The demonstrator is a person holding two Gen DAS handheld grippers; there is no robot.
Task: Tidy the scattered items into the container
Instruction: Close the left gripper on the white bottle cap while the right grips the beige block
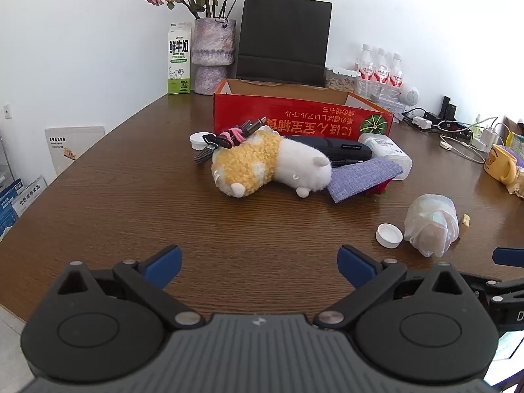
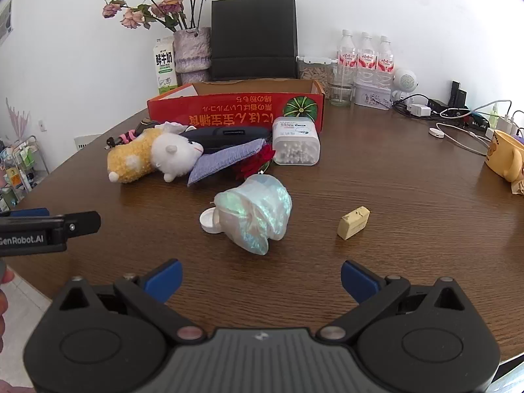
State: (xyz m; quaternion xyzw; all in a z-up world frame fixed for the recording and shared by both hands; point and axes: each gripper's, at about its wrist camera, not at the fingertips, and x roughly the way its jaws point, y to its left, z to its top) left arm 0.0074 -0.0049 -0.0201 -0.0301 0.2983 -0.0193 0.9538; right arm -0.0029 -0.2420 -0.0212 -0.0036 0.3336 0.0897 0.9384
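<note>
Before the red box (image 1: 301, 114), plush toy (image 1: 271, 167) lengthwise left-right, head rightward.

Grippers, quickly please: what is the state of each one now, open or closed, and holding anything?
Left gripper: open, holding nothing, only bare table between its fingers.
Right gripper: open, holding nothing.

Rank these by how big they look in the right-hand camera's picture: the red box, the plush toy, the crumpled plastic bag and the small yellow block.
1. Red box
2. Plush toy, although the nearer plastic bag looks almost as large, so that order is uncertain
3. Yellow block, clearly smallest
</note>
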